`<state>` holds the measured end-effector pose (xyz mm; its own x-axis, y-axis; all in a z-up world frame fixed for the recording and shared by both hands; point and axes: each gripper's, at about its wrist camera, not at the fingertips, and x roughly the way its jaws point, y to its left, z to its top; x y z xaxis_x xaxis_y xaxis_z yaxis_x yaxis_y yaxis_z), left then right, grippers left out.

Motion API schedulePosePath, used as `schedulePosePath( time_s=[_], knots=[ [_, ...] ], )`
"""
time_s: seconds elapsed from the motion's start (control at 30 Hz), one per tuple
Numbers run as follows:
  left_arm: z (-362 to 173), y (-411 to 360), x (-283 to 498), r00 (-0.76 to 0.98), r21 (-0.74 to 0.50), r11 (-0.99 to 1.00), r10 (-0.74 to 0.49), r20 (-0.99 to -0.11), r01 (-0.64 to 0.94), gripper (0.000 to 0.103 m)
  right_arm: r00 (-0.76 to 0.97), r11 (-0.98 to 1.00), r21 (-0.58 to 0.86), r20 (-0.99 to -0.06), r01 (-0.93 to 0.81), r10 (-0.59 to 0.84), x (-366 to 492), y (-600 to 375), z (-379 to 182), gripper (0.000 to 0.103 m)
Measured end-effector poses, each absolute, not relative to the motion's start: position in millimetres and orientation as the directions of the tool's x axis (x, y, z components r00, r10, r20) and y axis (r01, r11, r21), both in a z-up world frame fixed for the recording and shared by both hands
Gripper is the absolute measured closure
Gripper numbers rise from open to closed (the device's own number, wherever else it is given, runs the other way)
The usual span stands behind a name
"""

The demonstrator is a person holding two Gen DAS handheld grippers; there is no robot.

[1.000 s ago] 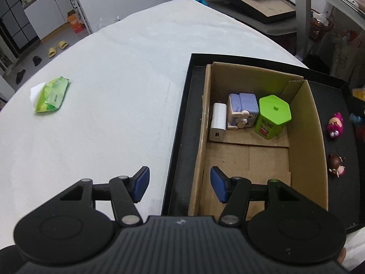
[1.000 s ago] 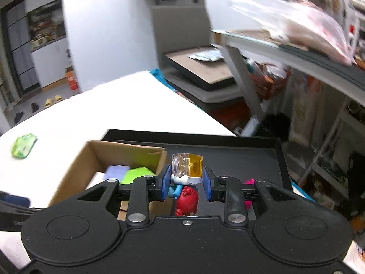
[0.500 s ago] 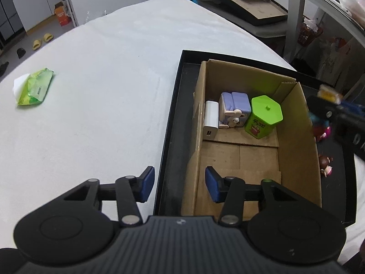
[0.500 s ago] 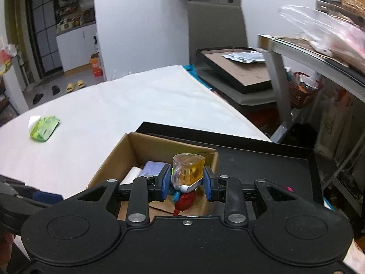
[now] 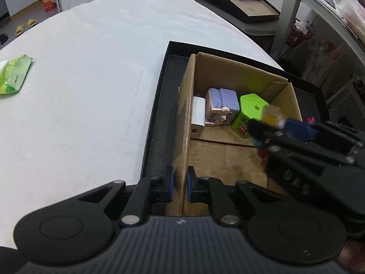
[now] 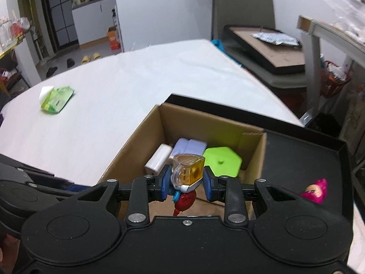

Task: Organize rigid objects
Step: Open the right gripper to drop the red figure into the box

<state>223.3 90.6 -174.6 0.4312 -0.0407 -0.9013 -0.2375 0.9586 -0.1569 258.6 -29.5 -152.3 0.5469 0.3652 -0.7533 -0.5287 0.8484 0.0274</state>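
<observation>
My right gripper (image 6: 187, 180) is shut on a small toy figure (image 6: 188, 171) with a clear yellow head and a red body, held above the open cardboard box (image 6: 136, 141). In the left wrist view the same toy (image 5: 272, 116) hangs over the box's right half, in front of the green hexagonal container (image 5: 251, 111). My left gripper (image 5: 180, 183) is shut on the left wall of the cardboard box (image 5: 184, 118) near its front corner. Inside the box, along the back, stand a white charger (image 5: 198, 116), a purple toy (image 5: 224, 100) and the green container (image 6: 222, 162).
The box sits in a black tray (image 5: 159, 105) on a white table. A pink figure (image 6: 316, 190) lies on the tray (image 6: 308, 159) right of the box. A green packet (image 5: 14, 77) lies far left on the table. Shelves and furniture stand beyond the table's right edge.
My left gripper has closed from open onto the box's left wall. My right gripper has carried the toy leftward from over the tray to above the box.
</observation>
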Motion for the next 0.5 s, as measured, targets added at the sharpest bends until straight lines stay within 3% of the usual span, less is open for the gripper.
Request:
schedulePosePath(
  time_s=[0.33,0.5],
  knots=[
    [-178.1,101.5,220.4,0.440,-0.207,0.951,-0.088,-0.893,-0.229,0.092,0.480,0.863,0.065,-0.809,-0.501,0.339,272.1,-15.5,-172.6,0.073],
    [-177.8,107.2,223.0,0.429,-0.224,0.947,-0.108,-0.897,-0.230,0.092,0.497,0.865,0.066,-0.796,-0.498,0.347,272.5,-14.8,-167.3,0.064]
  ],
)
